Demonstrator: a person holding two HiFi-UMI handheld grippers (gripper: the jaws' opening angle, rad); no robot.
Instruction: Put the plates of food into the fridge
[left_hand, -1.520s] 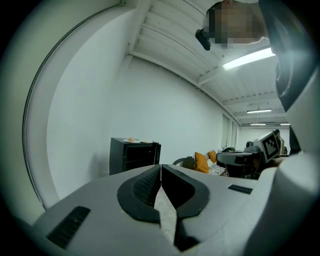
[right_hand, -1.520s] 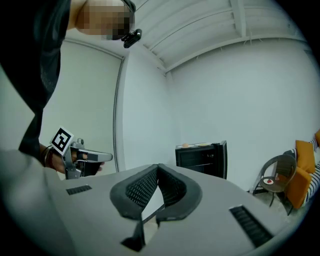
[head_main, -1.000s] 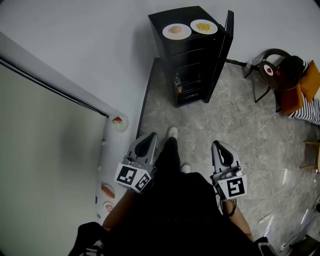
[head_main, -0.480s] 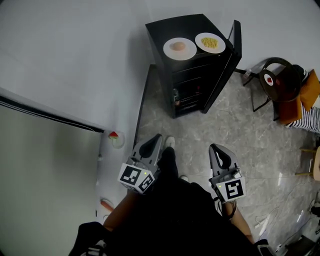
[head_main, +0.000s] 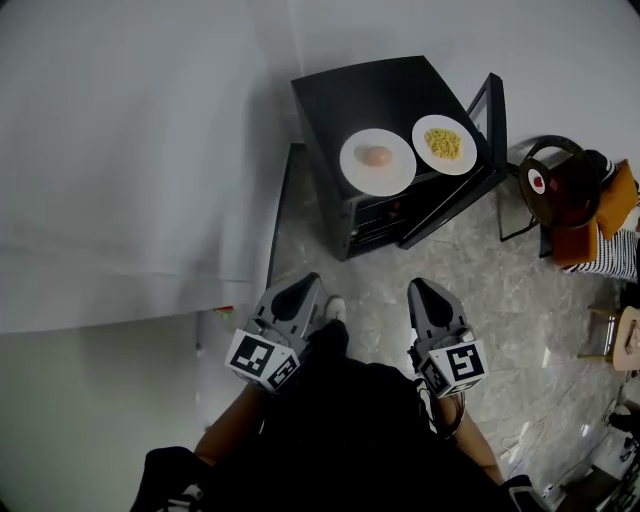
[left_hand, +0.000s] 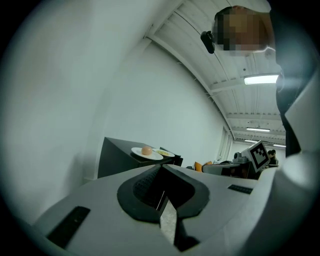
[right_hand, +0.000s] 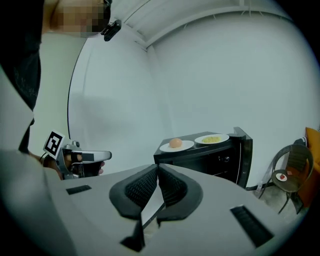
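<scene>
A small black fridge (head_main: 340, 100) stands against the white wall with its door (head_main: 470, 180) swung open to the right. Two white plates rest on its top: one with a round orange food (head_main: 377, 161) (left_hand: 146, 153) (right_hand: 176, 145), one with yellow food (head_main: 444, 144) (right_hand: 212, 139). My left gripper (head_main: 300, 292) and right gripper (head_main: 428, 297) are held side by side in front of the fridge, some way short of it. Both are shut and empty, pads together. The right gripper (right_hand: 156, 172) points toward the fridge; so does the left gripper (left_hand: 161, 172).
A white wall runs along the left. A dark chair (head_main: 560, 185) with a small red-and-white dish and an orange cushion (head_main: 610, 190) stands right of the fridge. Grey marbled floor (head_main: 520, 300) lies between me and the fridge. Cables lie at the lower right.
The fridge and its two plates have come closer and lower in the head view as I walked toward it. Both grippers kept their side-by-side pose and stayed shut.
</scene>
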